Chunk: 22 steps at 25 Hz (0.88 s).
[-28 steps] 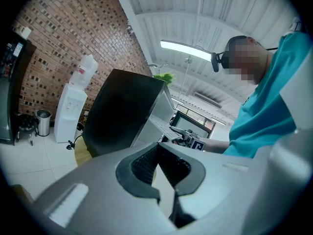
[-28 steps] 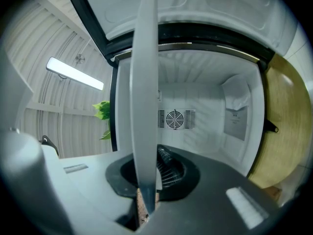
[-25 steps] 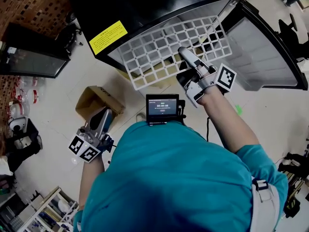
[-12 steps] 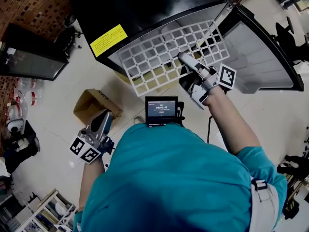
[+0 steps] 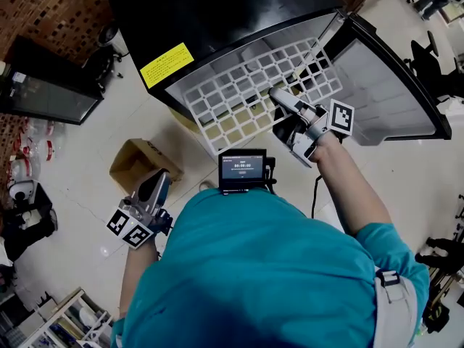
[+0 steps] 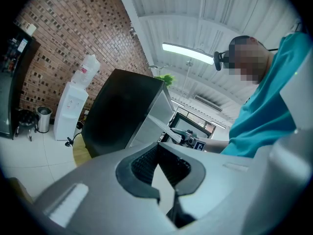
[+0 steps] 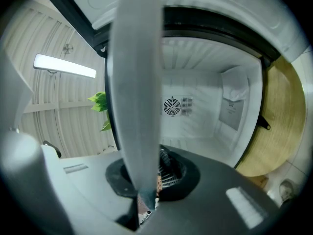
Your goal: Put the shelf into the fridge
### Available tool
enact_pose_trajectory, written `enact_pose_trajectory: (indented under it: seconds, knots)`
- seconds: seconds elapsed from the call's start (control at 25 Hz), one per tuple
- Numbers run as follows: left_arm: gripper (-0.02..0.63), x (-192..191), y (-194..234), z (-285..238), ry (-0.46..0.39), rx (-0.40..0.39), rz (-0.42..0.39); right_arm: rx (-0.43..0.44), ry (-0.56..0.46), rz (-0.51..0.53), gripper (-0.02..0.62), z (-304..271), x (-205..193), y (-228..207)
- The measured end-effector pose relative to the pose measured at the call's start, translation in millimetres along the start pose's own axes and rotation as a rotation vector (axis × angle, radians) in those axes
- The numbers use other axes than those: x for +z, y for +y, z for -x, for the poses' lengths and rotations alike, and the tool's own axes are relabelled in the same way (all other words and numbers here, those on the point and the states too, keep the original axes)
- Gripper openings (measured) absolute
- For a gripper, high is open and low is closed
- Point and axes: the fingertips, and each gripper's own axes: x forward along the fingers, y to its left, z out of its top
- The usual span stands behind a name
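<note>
Shelf (image 5: 254, 93) is partway home by the look of it. The white grid sits tilted across the mouth of the fridge (image 5: 217, 20), with its back part over the opening and its front edge sticking out toward the person. Right tongs (image 5: 279, 96) are clamped on that front edge, toward the side where the fridge's open door (image 5: 391, 78) is. Their own view shows the grid edge-on between the jaws, with the bare white inside of the fridge behind it. Left tongs (image 5: 158, 180) hang well away from the fridge, down near a cardboard box (image 5: 134, 162) on the floor, jaws closed on nothing. So I'd call this the sliding-in step. Next bit probably means levelling the grid, lining its sides up with the ribs on the fridge walls, then pushing straight back without snagging a corner.
</note>
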Motion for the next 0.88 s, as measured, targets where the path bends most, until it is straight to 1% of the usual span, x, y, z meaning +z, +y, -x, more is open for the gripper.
enact_pose_trajectory:
  seconds: [0.2, 0.6, 0.88]
  knots:
    - [-0.002, -1.9, -1.7, 1.1, -0.001, 0.002, 0.004, -0.002, 0.010, -0.011, 0.028, -0.4, 0.8, -1.7]
    - [-0.002, -0.2, -1.1, 3.7, -0.010, 0.007, 0.006, -0.023, 0.041, -0.001, 0.028, -5.1, 3.5, -1.0]
    - [-0.002, -6.0, 1.8, 4.4, -0.005, 0.008, 0.015, -0.005, 0.070, -0.011, 0.028, -8.0, 4.3, -5.7]
